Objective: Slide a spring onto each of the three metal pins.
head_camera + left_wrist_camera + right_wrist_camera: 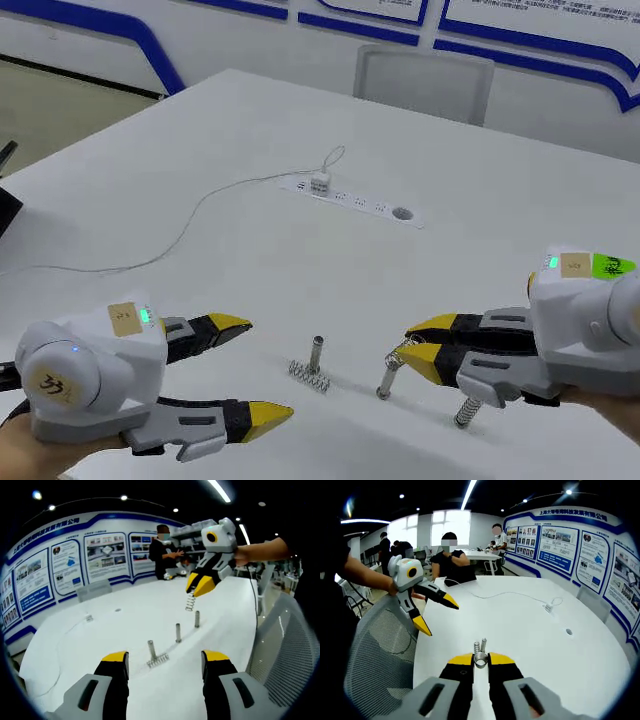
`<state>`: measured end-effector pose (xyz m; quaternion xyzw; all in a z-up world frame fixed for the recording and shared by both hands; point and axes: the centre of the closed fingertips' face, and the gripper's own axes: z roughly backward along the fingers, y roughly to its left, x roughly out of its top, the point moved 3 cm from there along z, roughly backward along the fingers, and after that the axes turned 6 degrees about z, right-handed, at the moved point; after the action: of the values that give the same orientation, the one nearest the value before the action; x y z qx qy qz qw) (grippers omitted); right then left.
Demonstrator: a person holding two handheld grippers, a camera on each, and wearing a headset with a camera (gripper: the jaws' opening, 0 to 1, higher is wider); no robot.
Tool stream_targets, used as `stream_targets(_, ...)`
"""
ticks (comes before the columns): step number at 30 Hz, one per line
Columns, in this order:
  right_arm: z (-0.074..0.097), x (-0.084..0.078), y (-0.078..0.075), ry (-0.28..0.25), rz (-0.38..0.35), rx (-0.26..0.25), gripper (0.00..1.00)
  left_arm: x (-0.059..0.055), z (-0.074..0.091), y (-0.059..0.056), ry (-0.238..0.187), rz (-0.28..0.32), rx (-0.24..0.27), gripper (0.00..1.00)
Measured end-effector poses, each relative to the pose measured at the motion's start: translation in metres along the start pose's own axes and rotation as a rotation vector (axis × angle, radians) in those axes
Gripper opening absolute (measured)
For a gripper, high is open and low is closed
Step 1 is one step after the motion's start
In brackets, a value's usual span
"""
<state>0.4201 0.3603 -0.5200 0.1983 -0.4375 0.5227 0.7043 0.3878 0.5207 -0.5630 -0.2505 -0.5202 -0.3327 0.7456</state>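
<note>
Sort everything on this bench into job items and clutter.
Job:
- spring, held in the right gripper
- loose spring, lying beside a pin
- three metal pins
- left gripper, open

Lying about:
- power strip, with its plug and cable
- chair

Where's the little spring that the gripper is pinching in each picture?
Head view: the spring is lower right of centre, held by the right gripper.
Left gripper view: upper middle, hanging from that gripper.
Right gripper view: bottom centre, between the jaws.
Shared landmark: that gripper's yellow tips.
</note>
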Motion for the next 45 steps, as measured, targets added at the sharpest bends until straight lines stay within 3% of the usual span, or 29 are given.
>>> stream_targets(2, 0.000, -0.004, -0.003, 0.014, -0.002, -0.011, 0.11, -0.001, 0.001, 0.002, 0.013, 0.006, 0.011, 0.61)
stream_targets(6, 0.000, -0.011, -0.008, 0.044, 0.008, -0.028, 0.11, 0.004, 0.004, 0.006, -0.015, 0.019, 0.026, 0.62)
stream_targets(14, -0.002, -0.019, -0.016, 0.060, -0.018, -0.048, 0.11, 0.004, 0.013, 0.016, -0.029, 0.040, 0.068, 0.62)
stream_targets(20, -0.004, -0.023, -0.020, 0.066, -0.034, -0.055, 0.11, 0.005, 0.014, 0.018, -0.048, 0.075, 0.082, 0.63)
stream_targets(23, -0.006, -0.025, -0.021, 0.074, -0.038, -0.058, 0.11, 0.001, 0.013, 0.017, -0.022, 0.084, 0.086, 0.65)
stream_targets(27, -0.009, -0.032, -0.028, 0.086, -0.065, -0.074, 0.11, 0.002, 0.013, 0.018, -0.041, 0.120, 0.086, 0.69)
stream_targets(28, -0.009, -0.034, -0.030, 0.090, -0.076, -0.080, 0.11, 0.000, 0.012, 0.018, -0.028, 0.130, 0.082, 0.71)
stream_targets(35, -0.018, -0.038, -0.036, 0.107, -0.097, -0.089, 0.11, -0.004, 0.008, 0.013, -0.003, 0.113, 0.062, 0.79)
stream_targets(38, -0.023, -0.037, -0.035, 0.105, -0.110, -0.084, 0.11, -0.009, 0.007, 0.012, 0.027, 0.111, 0.060, 0.81)
stream_targets(45, -0.033, -0.034, -0.029, 0.105, -0.104, -0.058, 0.11, -0.010, 0.008, 0.014, 0.025, 0.124, 0.068, 0.85)
